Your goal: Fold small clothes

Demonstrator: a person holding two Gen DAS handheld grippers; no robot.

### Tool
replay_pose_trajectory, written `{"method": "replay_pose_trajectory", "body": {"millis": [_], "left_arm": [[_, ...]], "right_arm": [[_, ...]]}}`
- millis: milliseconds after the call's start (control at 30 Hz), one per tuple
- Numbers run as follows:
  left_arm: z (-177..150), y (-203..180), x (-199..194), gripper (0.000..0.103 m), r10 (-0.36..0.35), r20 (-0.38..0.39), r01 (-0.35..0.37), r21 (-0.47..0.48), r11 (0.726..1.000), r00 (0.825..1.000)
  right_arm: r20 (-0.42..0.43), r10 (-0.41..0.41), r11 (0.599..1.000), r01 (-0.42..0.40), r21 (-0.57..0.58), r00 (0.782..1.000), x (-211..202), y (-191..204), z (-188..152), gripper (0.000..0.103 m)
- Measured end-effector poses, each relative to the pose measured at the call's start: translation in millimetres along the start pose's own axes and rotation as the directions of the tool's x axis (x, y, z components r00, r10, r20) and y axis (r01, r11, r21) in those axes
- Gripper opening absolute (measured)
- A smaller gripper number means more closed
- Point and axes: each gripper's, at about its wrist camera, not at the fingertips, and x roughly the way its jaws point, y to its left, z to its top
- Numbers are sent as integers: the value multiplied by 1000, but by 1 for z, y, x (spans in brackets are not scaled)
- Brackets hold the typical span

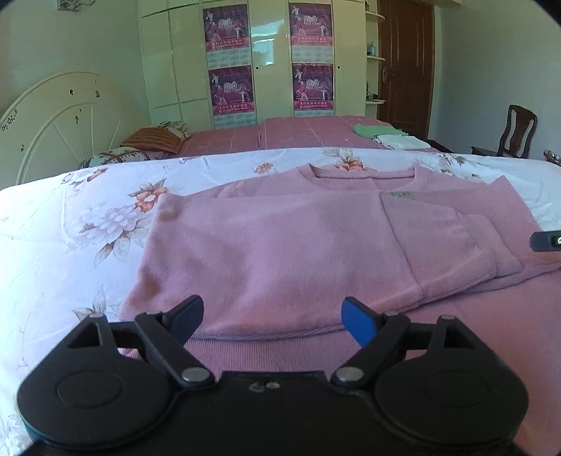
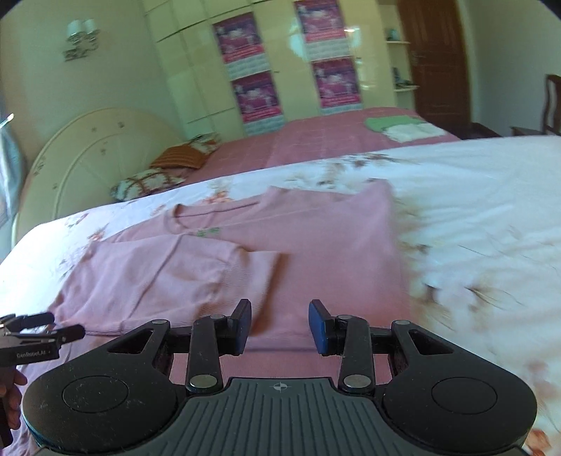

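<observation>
Sweater (image 1: 280,252) in pink, only one, is lying flat on the floral quilt (image 1: 70,228), its near hem toward the quilt's near edge, with one side and sleeve folded over its middle. Two grippers are hovering above that hem: the left gripper (image 1: 272,321) with jaws spread wide, the right gripper (image 2: 279,324) with jaws apart, both pinching nothing. Four purple posters (image 1: 226,28) are hanging on the wardrobe (image 1: 175,70); their writing is too small to read. On the left gripper, seen from the right wrist, "GenRobot.AI" is showing.
</observation>
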Motion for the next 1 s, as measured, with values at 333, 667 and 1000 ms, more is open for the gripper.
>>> {"method": "replay_pose_trajectory", "body": {"millis": [333,667,1000], "left_arm": [[-5,16,3,89,48,-94,-51,-23,998,994],[-89,93,-92,81,130,-157,-140,-59,988,979],[-135,127,-158,71,-175,-200,129,-222,966,964]], "right_arm": [[-80,12,997,-17,-70,997,26,10,-8,36],[-86,-18,1000,18,1,996,-72,-25,-42,46],[-104,-8,933,45,357,995,-176,-72,-105,62]]}}
